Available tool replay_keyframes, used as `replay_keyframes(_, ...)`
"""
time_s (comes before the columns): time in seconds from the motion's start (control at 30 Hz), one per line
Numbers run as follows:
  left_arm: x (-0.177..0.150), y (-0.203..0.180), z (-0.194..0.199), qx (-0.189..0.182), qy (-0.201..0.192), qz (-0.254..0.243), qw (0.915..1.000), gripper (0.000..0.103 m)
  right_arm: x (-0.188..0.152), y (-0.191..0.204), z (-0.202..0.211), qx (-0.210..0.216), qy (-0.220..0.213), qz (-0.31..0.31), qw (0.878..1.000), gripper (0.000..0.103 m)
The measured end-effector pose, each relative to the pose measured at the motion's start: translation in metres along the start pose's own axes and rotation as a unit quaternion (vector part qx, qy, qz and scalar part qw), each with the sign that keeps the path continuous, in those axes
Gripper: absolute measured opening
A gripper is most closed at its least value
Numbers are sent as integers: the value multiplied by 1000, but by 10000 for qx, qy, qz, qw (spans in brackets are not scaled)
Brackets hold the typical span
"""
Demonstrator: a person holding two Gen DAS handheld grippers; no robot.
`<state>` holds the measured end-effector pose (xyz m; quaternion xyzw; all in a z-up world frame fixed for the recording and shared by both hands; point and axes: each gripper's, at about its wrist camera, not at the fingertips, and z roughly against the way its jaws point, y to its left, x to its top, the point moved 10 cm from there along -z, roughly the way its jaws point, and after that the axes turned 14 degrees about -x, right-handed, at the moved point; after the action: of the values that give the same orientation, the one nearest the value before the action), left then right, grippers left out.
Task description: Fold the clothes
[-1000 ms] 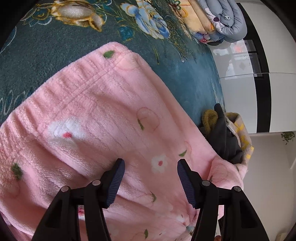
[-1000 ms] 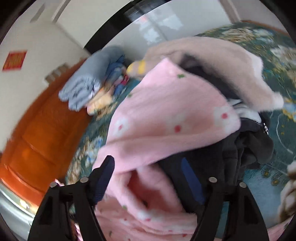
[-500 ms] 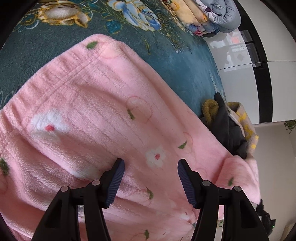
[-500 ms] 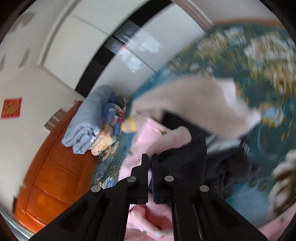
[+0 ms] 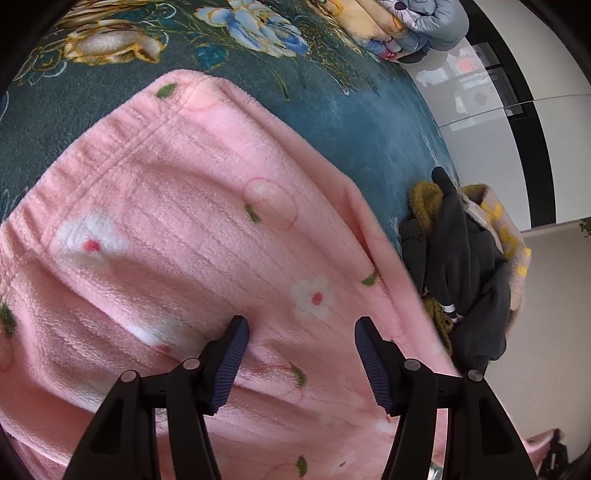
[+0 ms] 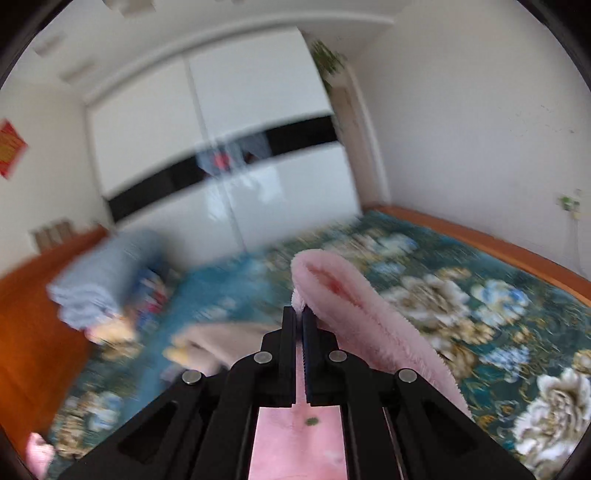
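Pink fleece pyjama trousers (image 5: 207, 229) with white flowers lie spread on the dark green floral bedspread (image 5: 303, 110), waistband at the upper left. My left gripper (image 5: 299, 350) is open and hovers just above the fabric, holding nothing. My right gripper (image 6: 303, 321) is shut on an end of the pink trousers (image 6: 354, 306) and holds it lifted above the bed; the fabric folds over to the right of the fingers.
A pile of dark grey and mustard clothes (image 5: 465, 266) lies at the bed's right edge. Folded quilts (image 5: 413, 22) sit at the head of the bed, also blurred in the right wrist view (image 6: 99, 280). White wardrobe doors (image 6: 221, 155) stand beyond.
My right gripper closed on the pink fabric and lifted it up and away from the clothes pile. My left gripper stayed open over the trousers, which shifted slightly.
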<state>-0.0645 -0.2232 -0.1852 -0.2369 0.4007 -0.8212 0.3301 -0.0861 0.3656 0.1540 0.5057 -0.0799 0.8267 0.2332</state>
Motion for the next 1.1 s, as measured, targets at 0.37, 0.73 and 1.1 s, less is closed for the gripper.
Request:
replay_keyframes(0.37,16,-9,-10,296,-268,-340,9986,64,-55,-77,-160,-1132,558,-367,9913,3)
replay_keyframes(0.73,34,-20,-11,-439,-472,-71,9979,64,-114,-147,-227,-1256,1419,-1210,9744,3)
replay_keyframes(1.1,80,-26,-18,-476,-267,647,9964,64,-117,-165,-210,-722,1575,-1271,9766,3)
